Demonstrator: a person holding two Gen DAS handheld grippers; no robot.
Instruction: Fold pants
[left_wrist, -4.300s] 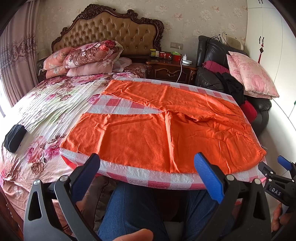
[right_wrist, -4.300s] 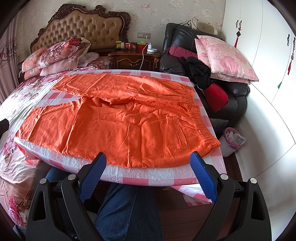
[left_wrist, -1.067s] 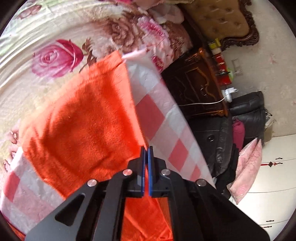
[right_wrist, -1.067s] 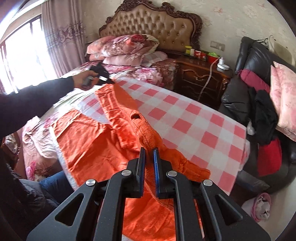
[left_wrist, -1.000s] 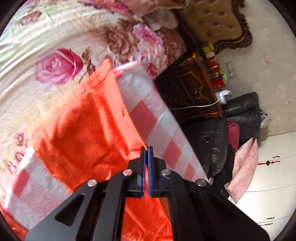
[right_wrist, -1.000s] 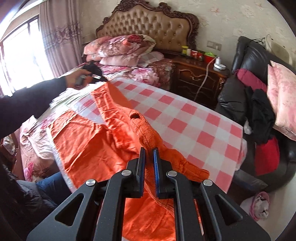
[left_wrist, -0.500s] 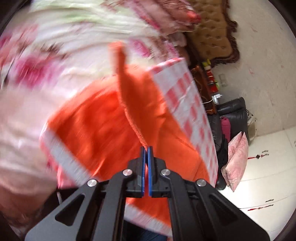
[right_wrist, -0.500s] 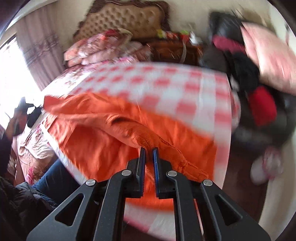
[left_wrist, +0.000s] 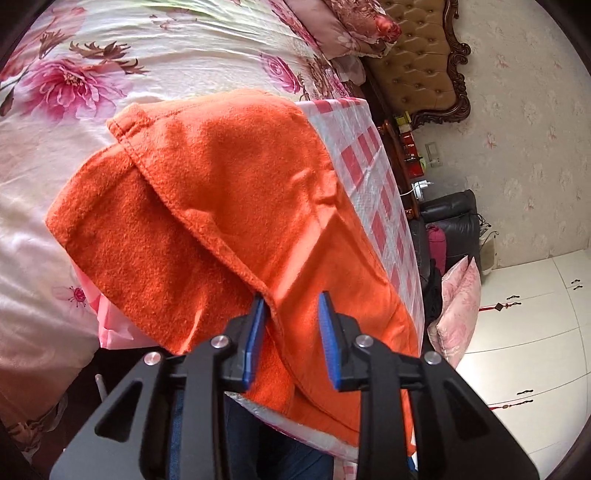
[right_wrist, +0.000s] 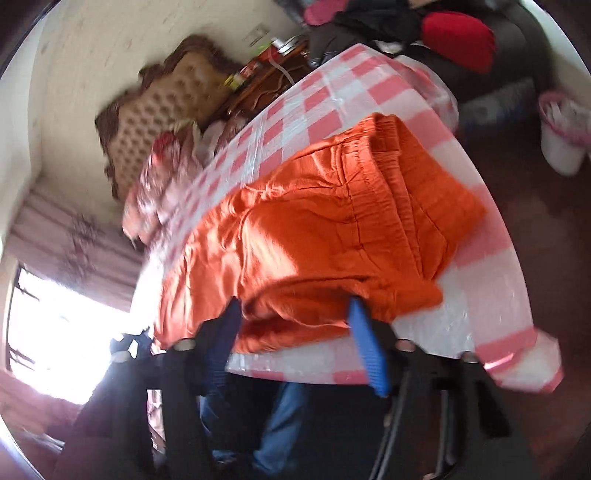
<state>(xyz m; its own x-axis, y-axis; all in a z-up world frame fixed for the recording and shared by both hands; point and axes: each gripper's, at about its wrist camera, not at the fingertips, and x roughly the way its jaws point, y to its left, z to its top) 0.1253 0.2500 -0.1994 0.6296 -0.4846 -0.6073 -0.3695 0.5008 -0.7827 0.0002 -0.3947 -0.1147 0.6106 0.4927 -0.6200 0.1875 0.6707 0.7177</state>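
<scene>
The orange pants (left_wrist: 221, 206) lie on the pink-checked table (left_wrist: 369, 162), one leg laid over the other lengthwise. My left gripper (left_wrist: 291, 321) is open just above the leg-hem end at the near edge; the top leg's hem runs between its blue pads. In the right wrist view the pants (right_wrist: 332, 229) show their gathered waistband at the right. My right gripper (right_wrist: 295, 328) is open at the near edge of the waist end, holding nothing. This view is blurred by motion.
A bed with a floral sheet (left_wrist: 110, 74), pillows and a tufted headboard (left_wrist: 417, 55) lies beyond the table. A dark nightstand, a black armchair (left_wrist: 450, 221) with pink cushions, and a small bin (right_wrist: 565, 136) stand around. My legs are under the table edge.
Both grippers carried the far leg and waist toward the near edge, laid them over the near half, and then opened. The pants now lie doubled lengthwise.
</scene>
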